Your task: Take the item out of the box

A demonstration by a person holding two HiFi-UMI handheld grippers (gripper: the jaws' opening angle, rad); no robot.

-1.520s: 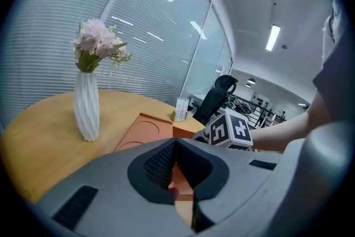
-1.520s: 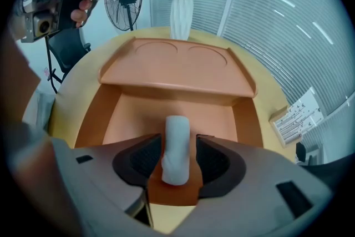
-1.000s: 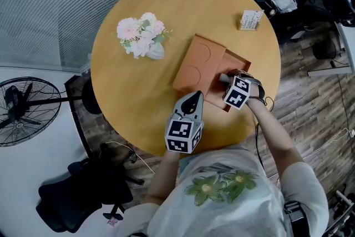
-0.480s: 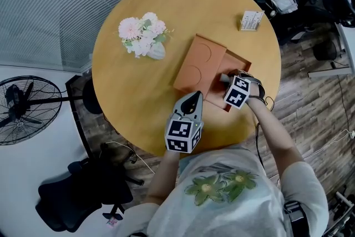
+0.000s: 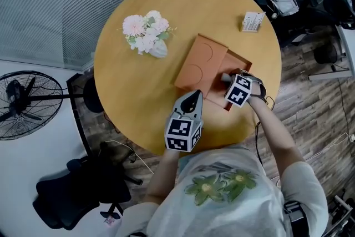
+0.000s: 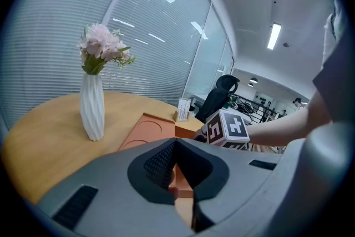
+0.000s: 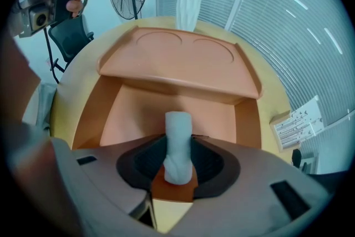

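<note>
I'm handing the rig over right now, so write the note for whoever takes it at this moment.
Left gripper: jaws together at the near edge of the box; a grip on it is unclear.
Right gripper: jaws have just been closing and now clamp the pale item inside the open box.
Done: lid slid aside, item gripped.
Left: lift the item out of the box.

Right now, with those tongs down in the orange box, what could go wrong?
The right tongs have just been closing on the pale roll, which sticks out past their tips; it could slip or swivel when lifted.
The lid lies close beyond it, across the far side of the box, so a rising roll might knock it.
The left tongs seem to pinch the near wall of the box; if they lose it, the box may shift.
</note>
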